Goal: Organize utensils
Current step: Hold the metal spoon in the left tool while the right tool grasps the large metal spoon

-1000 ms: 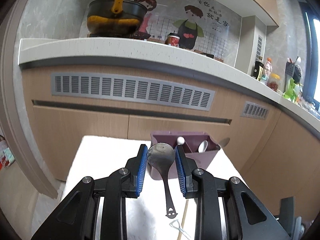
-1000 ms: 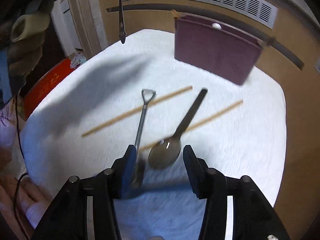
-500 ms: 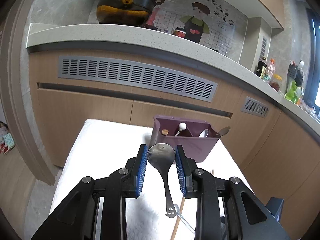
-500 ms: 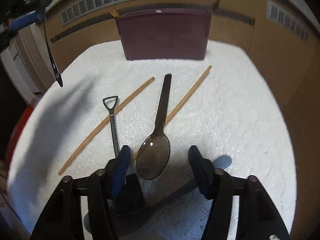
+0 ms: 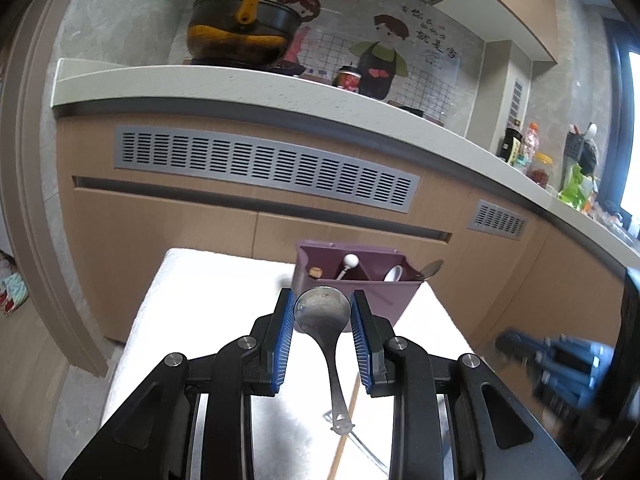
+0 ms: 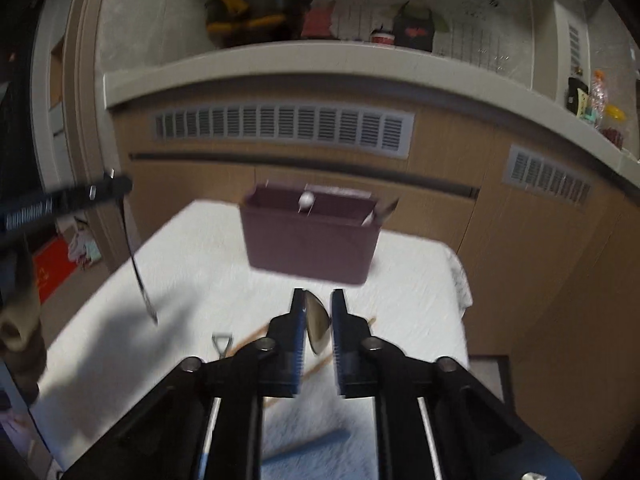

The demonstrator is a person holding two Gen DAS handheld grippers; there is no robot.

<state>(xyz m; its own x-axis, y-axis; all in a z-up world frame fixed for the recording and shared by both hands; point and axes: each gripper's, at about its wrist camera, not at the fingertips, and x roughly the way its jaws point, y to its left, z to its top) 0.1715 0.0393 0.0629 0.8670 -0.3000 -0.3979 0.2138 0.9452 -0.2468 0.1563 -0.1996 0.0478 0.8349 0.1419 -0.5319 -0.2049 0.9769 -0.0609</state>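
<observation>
- The left gripper (image 5: 322, 312) is seen pinched on a steel spoon (image 5: 323, 312): the bowl is clamped between the two blue pads (image 5: 283, 340), and the handle hangs down toward 6 o'clock, ending in a small cut-out tip above the white cloth (image 5: 208, 292).
- A purple utensil holder (image 5: 352, 284) is found at 12 o'clock from the left gripper, standing on the far part of the cloth; a white-tipped stick, a white spoon and a metal spoon are seen standing in its compartments.
- A wooden chopstick (image 5: 346, 428) is seen lying on the cloth under the hanging handle, at 5 o'clock from the spoon bowl.
- The right gripper (image 6: 318, 330) is seen pressed onto a dark spoon (image 6: 318, 328): the bowl is held edge-on between its pads, lifted clear of the cloth.
- In the right wrist view the purple holder (image 6: 308, 240) is blurred and stands at 12 o'clock, near the fingertips.
- A small shovel-handled utensil (image 6: 221, 344) is left lying on the cloth at 9 o'clock from the right gripper, with a chopstick (image 6: 252, 336) beside it and a second one (image 6: 320, 364) running beneath the fingers.
- The other gripper and its dangling spoon are seen at 9 to 10 o'clock in the right wrist view.
- A kitchen counter (image 5: 240, 84) with a dark pot (image 5: 244, 28) is seen behind, at 12 o'clock.
</observation>
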